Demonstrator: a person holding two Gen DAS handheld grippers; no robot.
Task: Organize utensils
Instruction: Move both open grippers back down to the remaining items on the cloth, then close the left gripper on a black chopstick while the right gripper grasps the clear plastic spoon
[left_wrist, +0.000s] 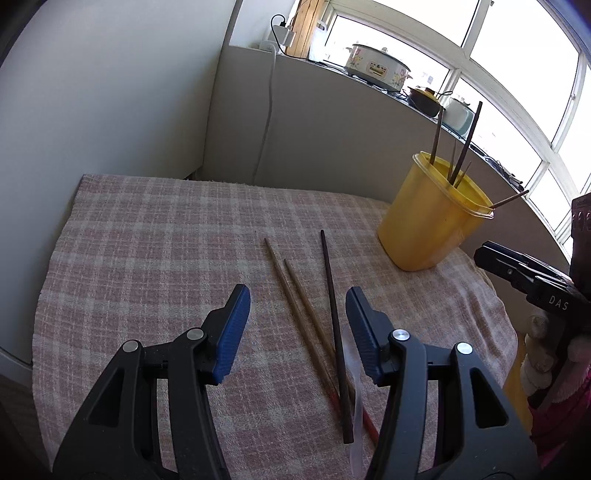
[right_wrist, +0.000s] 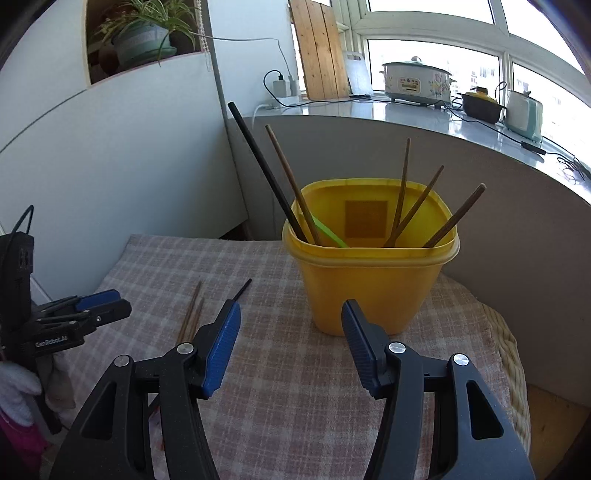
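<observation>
Three chopsticks lie on the checked cloth: one dark chopstick (left_wrist: 333, 321) and two light wooden chopsticks (left_wrist: 295, 302); they also show in the right wrist view (right_wrist: 194, 314). A yellow tub (left_wrist: 428, 218) (right_wrist: 373, 273) stands upright at the right and holds several chopsticks and a green utensil (right_wrist: 327, 230). My left gripper (left_wrist: 298, 301) is open and empty, hovering just above the lying chopsticks. My right gripper (right_wrist: 291, 314) is open and empty, in front of the tub, its tip visible in the left wrist view (left_wrist: 517, 273).
The pink checked cloth (left_wrist: 166, 240) covers a small table by a grey partition wall. A windowsill behind holds a slow cooker (right_wrist: 417, 83), a dark pot (right_wrist: 480, 105) and a toaster (right_wrist: 522, 114). A potted plant (right_wrist: 144, 37) sits at the upper left. A clear plastic strip (left_wrist: 356, 417) lies under the chopstick ends.
</observation>
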